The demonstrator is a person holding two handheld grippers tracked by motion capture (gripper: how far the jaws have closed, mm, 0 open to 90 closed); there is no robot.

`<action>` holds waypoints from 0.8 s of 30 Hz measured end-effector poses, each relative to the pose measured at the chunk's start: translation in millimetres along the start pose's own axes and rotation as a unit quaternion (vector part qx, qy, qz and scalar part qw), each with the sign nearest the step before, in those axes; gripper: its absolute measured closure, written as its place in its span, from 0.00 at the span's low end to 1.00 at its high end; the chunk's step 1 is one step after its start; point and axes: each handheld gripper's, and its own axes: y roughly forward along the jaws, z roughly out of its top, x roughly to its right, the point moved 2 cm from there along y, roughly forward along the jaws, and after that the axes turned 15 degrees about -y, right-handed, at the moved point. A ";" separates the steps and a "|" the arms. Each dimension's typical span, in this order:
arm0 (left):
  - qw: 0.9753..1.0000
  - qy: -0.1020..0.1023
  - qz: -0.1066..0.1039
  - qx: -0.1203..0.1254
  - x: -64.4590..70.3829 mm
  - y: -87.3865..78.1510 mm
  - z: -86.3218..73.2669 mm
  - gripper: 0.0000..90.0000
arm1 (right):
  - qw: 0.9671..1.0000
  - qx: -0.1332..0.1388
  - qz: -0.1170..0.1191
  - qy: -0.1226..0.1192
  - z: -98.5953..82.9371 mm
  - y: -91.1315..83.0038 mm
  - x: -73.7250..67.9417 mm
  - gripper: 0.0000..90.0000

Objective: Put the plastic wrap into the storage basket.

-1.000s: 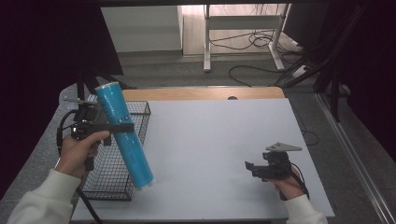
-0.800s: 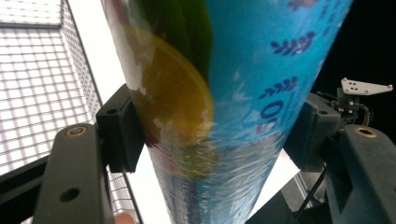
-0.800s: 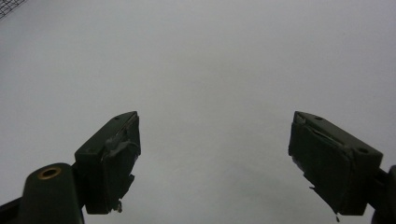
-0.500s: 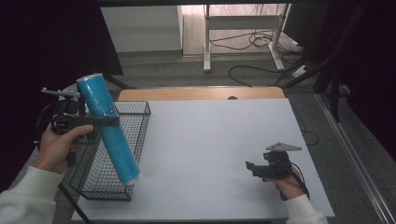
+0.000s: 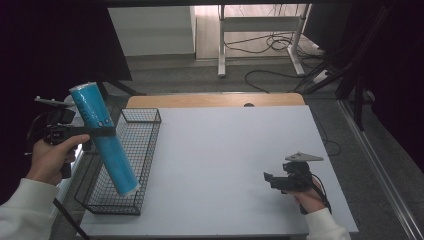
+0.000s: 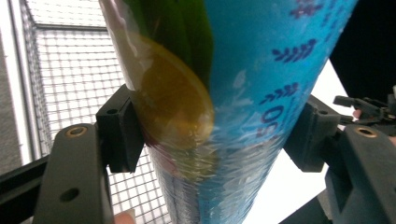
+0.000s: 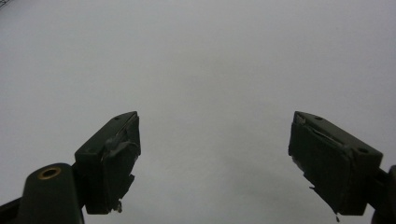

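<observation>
In the left gripper view the blue tube [image 6: 261,93] runs off the top and bottom edges, so both ends are cut off. The words on it are too blurry to read. In the high view the tube [image 5: 104,137] covers part of the wire basket [image 5: 145,145] behind it.

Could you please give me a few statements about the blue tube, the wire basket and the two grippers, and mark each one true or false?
1. The left gripper is shut on the blue tube. True.
2. The tube lies flat on the table. False: it is held tilted, its lower end over the wire basket.
3. The right gripper is open, with nothing between its jaws. True.
4. The basket stands at the table's right edge. False: it stands at the left edge.
</observation>
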 end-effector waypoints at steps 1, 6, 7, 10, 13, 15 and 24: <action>1.000 -0.002 0.003 -0.001 -2.3 0.0 0.1 0.35 | 1.000 0.000 -0.002 0.000 -0.1 0.4 -0.1 0.19; 1.000 -0.004 0.021 -0.004 -11.2 2.5 -0.8 0.35 | 1.000 0.002 -0.013 0.006 -0.8 1.1 2.7 0.19; 1.000 -0.004 0.021 -0.004 -11.2 2.5 -0.8 0.35 | 1.000 0.001 -0.012 0.007 -0.9 0.7 2.9 0.19; 1.000 -0.005 0.030 -0.007 -15.8 5.7 -1.4 0.35 | 1.000 0.003 -0.011 0.006 -0.7 0.0 2.5 0.19; 0.999 -0.005 0.040 -0.009 -19.2 9.6 -2.6 0.35 | 1.000 0.006 -0.010 0.004 -0.3 -0.1 2.0 0.19; 0.999 -0.003 0.046 -0.012 -20.3 12.7 -4.0 0.35 | 1.000 0.011 -0.009 0.004 0.4 -0.7 1.1 0.19; 0.998 0.000 0.062 -0.027 -27.5 28.2 -7.6 0.35 | 1.000 0.026 -0.016 -0.003 2.1 -4.5 1.0 0.19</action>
